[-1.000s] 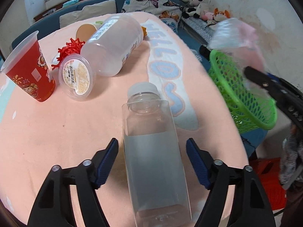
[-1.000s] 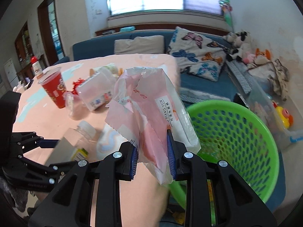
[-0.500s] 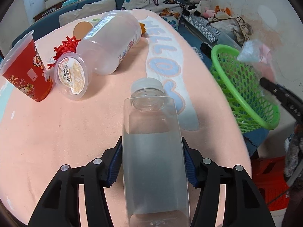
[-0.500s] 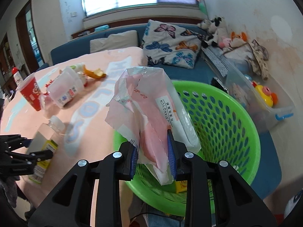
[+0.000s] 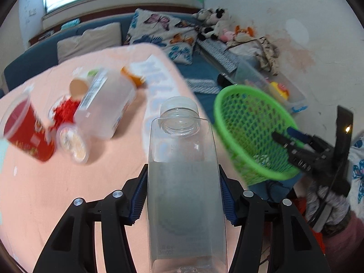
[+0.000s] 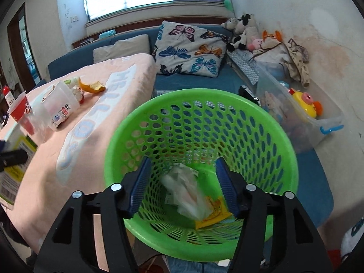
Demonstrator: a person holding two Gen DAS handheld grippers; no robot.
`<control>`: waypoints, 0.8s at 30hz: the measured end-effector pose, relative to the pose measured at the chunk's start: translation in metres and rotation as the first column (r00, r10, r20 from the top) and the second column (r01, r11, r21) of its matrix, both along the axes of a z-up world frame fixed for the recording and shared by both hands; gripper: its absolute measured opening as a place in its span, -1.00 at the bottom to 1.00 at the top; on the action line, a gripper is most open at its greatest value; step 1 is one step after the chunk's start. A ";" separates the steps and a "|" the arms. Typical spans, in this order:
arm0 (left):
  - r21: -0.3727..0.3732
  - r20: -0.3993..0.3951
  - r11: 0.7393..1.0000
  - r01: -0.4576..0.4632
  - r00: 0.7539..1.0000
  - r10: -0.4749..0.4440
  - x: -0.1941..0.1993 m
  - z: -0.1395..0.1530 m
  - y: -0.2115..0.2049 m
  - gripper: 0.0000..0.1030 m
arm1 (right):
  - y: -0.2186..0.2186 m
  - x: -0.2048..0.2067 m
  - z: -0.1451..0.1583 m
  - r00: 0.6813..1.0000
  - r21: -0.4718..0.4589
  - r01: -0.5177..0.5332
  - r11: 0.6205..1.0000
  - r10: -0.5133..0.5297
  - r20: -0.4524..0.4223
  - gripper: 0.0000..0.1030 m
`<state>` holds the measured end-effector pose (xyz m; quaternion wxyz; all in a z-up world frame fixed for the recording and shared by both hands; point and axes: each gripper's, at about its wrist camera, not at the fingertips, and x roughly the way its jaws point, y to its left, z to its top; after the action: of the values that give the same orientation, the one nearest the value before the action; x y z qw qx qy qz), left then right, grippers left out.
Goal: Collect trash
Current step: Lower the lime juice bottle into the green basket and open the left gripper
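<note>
The clear square plastic bottle (image 5: 185,182) was clamped in the left gripper (image 5: 183,191) above the worktop (image 5: 68,182). The right gripper (image 6: 185,185) was spread empty over the green mesh basket (image 6: 289,157); the bottle should be carried level and released over it.

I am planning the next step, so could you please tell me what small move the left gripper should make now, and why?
Probably carry the bottle right, over the basket. The left gripper is shut on it and it seems lifted off the table. The right gripper is open above the basket, its bag already inside.
</note>
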<state>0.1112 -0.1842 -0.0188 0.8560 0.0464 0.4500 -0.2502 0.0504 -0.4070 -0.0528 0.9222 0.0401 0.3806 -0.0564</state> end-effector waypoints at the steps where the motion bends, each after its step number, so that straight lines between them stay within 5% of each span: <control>1: -0.005 0.005 1.000 0.006 1.000 -0.006 0.002 0.002 -0.004 0.05 | -0.001 -0.002 0.001 1.000 0.003 0.001 1.000 -0.001 0.002 0.18; 14: -0.069 0.038 0.991 0.112 0.993 -0.110 0.018 0.025 -0.075 0.06 | -0.018 -0.030 0.015 0.998 0.008 0.037 0.999 -0.038 0.046 0.21; 24: -0.089 0.005 0.983 0.158 0.987 -0.158 0.036 0.013 -0.128 0.06 | -0.025 -0.046 0.017 0.995 0.027 0.062 0.998 -0.064 0.071 0.21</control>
<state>0.1474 -0.3121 -0.0061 0.8341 0.0433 0.4344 -0.3371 0.0039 -0.4323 -0.0359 0.9325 0.0658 0.3462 -0.0792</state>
